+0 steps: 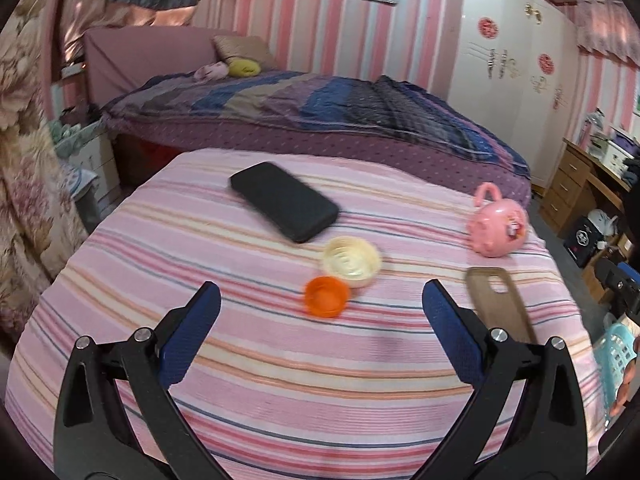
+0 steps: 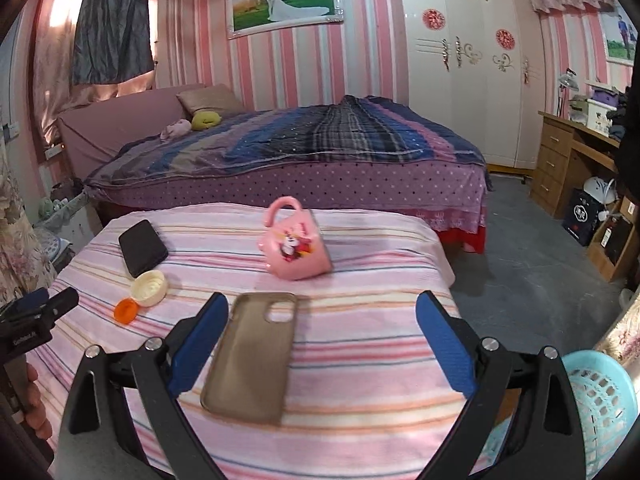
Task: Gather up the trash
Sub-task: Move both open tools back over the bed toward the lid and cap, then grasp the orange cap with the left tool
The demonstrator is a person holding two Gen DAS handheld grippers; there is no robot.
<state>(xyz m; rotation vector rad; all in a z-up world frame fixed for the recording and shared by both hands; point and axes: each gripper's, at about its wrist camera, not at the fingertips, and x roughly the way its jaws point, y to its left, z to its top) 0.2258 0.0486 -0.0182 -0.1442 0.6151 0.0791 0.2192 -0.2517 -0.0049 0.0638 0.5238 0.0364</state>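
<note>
Orange plastic, a small bottle cap lies open side up on the striped pink cloth of the bench, touching a larger cream lid just behind it. Both sit ahead of the left tool, whose blue-padded fingers are spread wide apart with nothing between them, hovering above the cloth. A black phone lies flat beyond the lids. To the right a brownish translucent phone case lies with its inside up, next to the left finger of the right tool, which is also spread wide and holds nothing. Behind the case a pink cartoon mug is tipped on its side. A light blue slotted basket stands off the bench's right edge, below it. A bed with a striped quilt fills the room behind.
</note>
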